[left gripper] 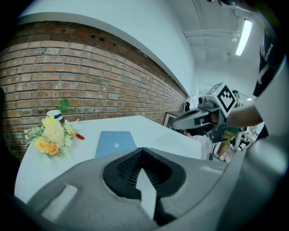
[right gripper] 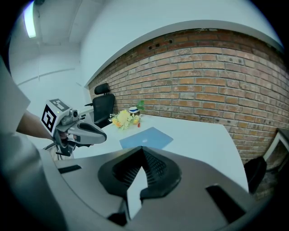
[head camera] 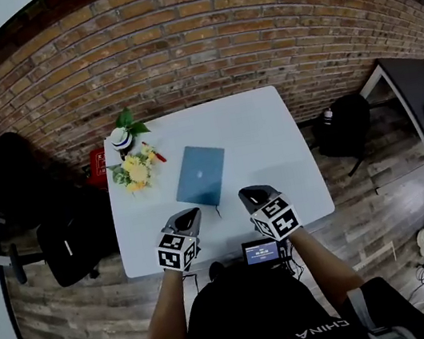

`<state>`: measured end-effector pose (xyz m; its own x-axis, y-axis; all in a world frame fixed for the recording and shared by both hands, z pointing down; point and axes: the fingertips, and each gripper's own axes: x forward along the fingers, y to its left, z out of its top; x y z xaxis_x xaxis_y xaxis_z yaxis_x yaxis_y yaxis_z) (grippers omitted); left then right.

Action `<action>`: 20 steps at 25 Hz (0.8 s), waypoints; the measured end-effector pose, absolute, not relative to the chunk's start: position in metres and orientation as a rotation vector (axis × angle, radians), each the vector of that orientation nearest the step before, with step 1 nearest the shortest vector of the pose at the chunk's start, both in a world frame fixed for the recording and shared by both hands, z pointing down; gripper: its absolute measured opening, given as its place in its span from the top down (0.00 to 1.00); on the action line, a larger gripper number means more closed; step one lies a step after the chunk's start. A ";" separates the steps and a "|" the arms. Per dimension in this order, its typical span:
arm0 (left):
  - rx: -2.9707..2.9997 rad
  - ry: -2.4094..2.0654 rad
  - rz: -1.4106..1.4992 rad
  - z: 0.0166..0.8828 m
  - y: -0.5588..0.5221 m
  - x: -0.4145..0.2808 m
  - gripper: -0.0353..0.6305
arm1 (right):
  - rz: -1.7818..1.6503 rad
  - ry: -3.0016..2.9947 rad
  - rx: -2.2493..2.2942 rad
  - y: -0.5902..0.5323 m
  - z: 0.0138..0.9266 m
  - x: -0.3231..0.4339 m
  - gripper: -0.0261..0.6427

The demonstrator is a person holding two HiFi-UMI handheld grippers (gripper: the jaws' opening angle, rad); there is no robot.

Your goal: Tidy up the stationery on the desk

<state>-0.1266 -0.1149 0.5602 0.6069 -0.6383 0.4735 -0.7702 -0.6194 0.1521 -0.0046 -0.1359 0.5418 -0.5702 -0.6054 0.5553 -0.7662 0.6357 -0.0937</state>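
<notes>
A blue notebook [head camera: 201, 175] lies flat in the middle of the white desk [head camera: 271, 138]; it also shows in the left gripper view [left gripper: 115, 142] and the right gripper view [right gripper: 146, 138]. A red pen [head camera: 155, 155] rests beside a yellow flower bunch [head camera: 135, 171] at the desk's left. My left gripper [head camera: 187, 219] hovers over the near edge, just short of the notebook, shut and empty [left gripper: 142, 151]. My right gripper [head camera: 255, 195] hangs level with it to the right, also shut with nothing in it [right gripper: 142, 151].
A white cup with a blue band [head camera: 120, 138] and green leaves stand at the back left corner. A small screen [head camera: 261, 253] sits below the near edge. Black office chairs [head camera: 51, 225] stand left of the desk, a brick wall [head camera: 197, 37] behind it.
</notes>
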 end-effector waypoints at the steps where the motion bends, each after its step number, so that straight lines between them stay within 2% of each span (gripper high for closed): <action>1: 2.495 -1.135 0.538 0.560 -0.115 -0.124 0.94 | 0.445 -2.376 1.073 -0.136 0.541 -0.002 0.95; 12: 2.476 -1.166 0.596 0.556 -0.120 -0.109 0.94 | 0.453 -2.390 0.940 -0.132 0.548 0.021 0.95; 20: 2.424 -1.242 0.666 0.556 -0.147 -0.129 0.94 | 0.458 -2.402 0.865 -0.154 0.559 0.008 0.95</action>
<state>-0.1285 -0.1472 0.5562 0.5092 -0.6656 0.5456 -0.8229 -0.5623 0.0821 0.0084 -0.1538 0.5586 -0.6472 -0.4806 0.5917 -0.6645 0.7360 -0.1291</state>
